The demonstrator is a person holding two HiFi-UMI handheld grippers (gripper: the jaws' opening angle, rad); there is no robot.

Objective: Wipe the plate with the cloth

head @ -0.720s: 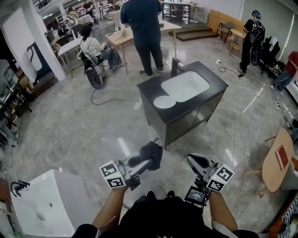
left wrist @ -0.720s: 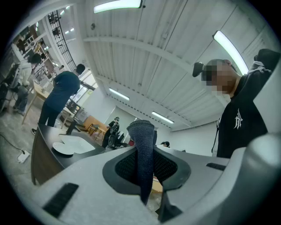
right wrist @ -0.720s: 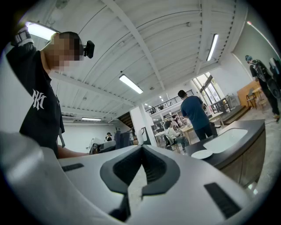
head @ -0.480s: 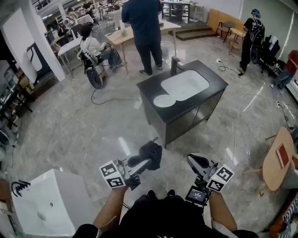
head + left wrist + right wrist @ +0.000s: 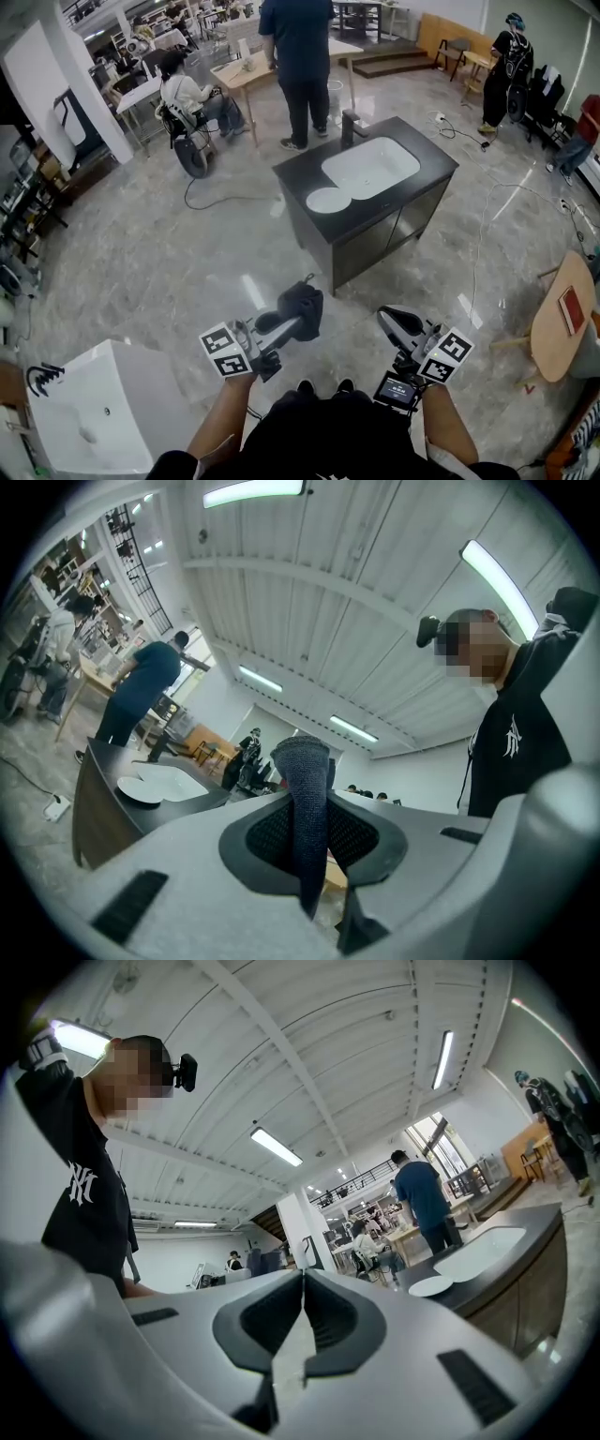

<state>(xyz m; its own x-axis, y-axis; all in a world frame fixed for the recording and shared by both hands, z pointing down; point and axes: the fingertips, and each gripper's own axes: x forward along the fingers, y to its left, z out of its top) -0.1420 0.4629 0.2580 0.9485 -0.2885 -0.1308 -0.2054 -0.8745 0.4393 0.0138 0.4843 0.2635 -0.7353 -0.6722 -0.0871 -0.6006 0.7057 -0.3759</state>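
Observation:
A white plate (image 5: 329, 200) lies on the dark counter (image 5: 298, 180) beside a white sink basin (image 5: 371, 167), a few steps ahead of me. The plate (image 5: 139, 790) also shows far off in the left gripper view, and the same plate (image 5: 431, 1285) in the right gripper view. My left gripper (image 5: 298, 323) is held low in front of my body, shut on a dark cloth (image 5: 303, 305) that bunches beyond its tips; the cloth (image 5: 305, 808) stands pinched between the jaws. My right gripper (image 5: 394, 325) is shut with nothing in it, jaws touching.
A person in dark blue (image 5: 302, 56) stands behind the counter by a wooden table (image 5: 246, 73). A seated person (image 5: 192, 98) is at the far left. A white cabinet (image 5: 103, 412) stands at my near left, a round wooden table (image 5: 561, 323) at the right. Cables cross the marble floor (image 5: 169, 262).
The view has shifted slightly: the counter and plate sit a little higher and nearer. Both grippers keep the same hold and pose.

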